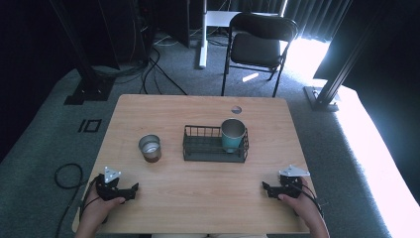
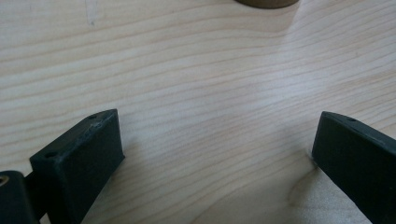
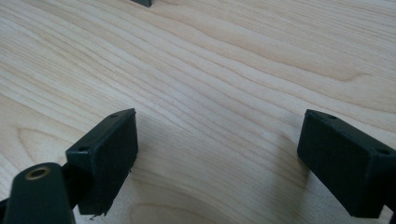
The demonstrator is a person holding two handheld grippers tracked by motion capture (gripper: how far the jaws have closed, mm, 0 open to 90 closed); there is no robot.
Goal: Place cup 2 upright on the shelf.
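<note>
While both hands rest near the front edge of the tabletop (image 1: 198,198), the left tool (image 1: 130,190) and right tool (image 1: 267,189) lie well apart at its two front corners, each with jaws spread wide over bare wood and gripping nothing. Open board runs between them and ahead to the middle. There a black wire basket (image 1: 214,151) holds an upright teal cup (image 1: 233,135) at its right end; a metal cup (image 1: 149,148) stands just left of the basket, apart from it. A black chair (image 1: 257,47) stands beyond the far edge. In the left gripper view, the metal cup's base is cut off at the top.
</note>
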